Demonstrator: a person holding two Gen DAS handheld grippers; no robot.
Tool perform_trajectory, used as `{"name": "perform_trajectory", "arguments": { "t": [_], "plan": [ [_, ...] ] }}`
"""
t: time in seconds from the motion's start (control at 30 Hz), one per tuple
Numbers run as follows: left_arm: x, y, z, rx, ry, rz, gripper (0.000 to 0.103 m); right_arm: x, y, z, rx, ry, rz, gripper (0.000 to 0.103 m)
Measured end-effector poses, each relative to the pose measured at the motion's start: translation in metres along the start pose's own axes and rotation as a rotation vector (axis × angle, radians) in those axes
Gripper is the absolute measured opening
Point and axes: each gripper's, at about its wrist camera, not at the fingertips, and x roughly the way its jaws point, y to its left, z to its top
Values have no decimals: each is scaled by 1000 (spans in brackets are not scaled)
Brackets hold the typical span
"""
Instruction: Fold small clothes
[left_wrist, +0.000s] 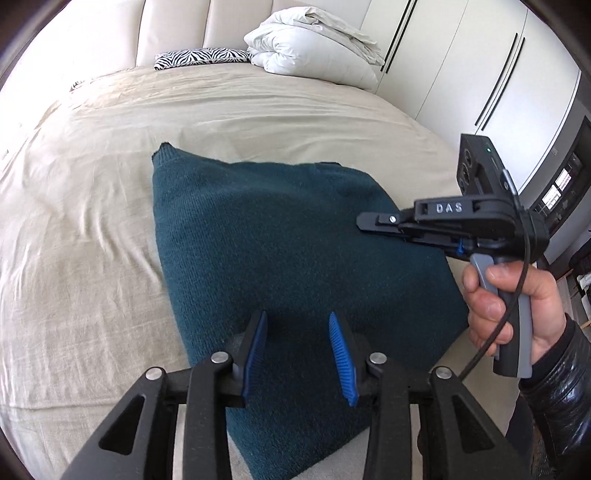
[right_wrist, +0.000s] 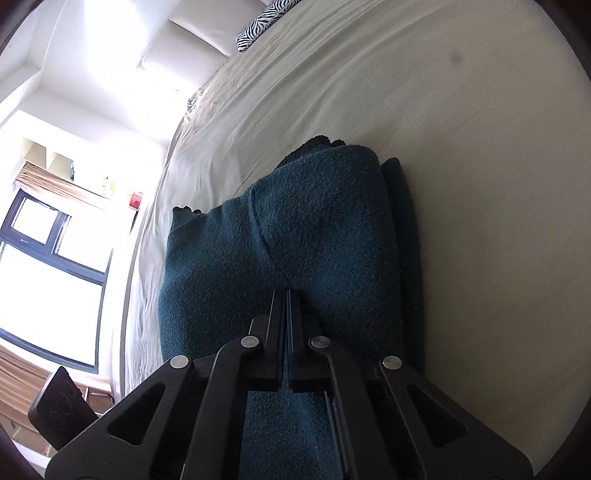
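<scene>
A dark teal knitted sweater (left_wrist: 288, 251) lies partly folded on the beige bed sheet (left_wrist: 92, 221). My left gripper (left_wrist: 297, 321) is open, its blue pads just above the sweater's near part, holding nothing. My right gripper (left_wrist: 365, 221) comes in from the right over the sweater's right edge, held by a hand. In the right wrist view the sweater (right_wrist: 295, 236) bunches up in a fold ahead of my right gripper (right_wrist: 287, 293), whose jaws are pressed together on the knit fabric.
A white folded duvet (left_wrist: 314, 40) and a zebra-print pillow (left_wrist: 203, 57) lie at the head of the bed. White wardrobe doors (left_wrist: 480, 74) stand at the right. A window (right_wrist: 48, 258) is beyond the bed's far side.
</scene>
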Motion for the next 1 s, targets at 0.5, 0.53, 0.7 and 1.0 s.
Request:
{"name": "perform_trajectory", "arguments": {
  "t": [0.5,0.53,0.7,1.0],
  "plan": [
    [86,42,79,6,42,136,43,17,-14,47,65,-19,-11,5],
    [89,44,79,0,45,130,43,20,-19,50,68,-27,-4,1],
    [92,45,71,-4,20,125,44,18,-38,47,43,-72,32,0],
    [61,42,64,-67,-13,110,44,0,-51,34,85,-134,70,0]
  ]
}}
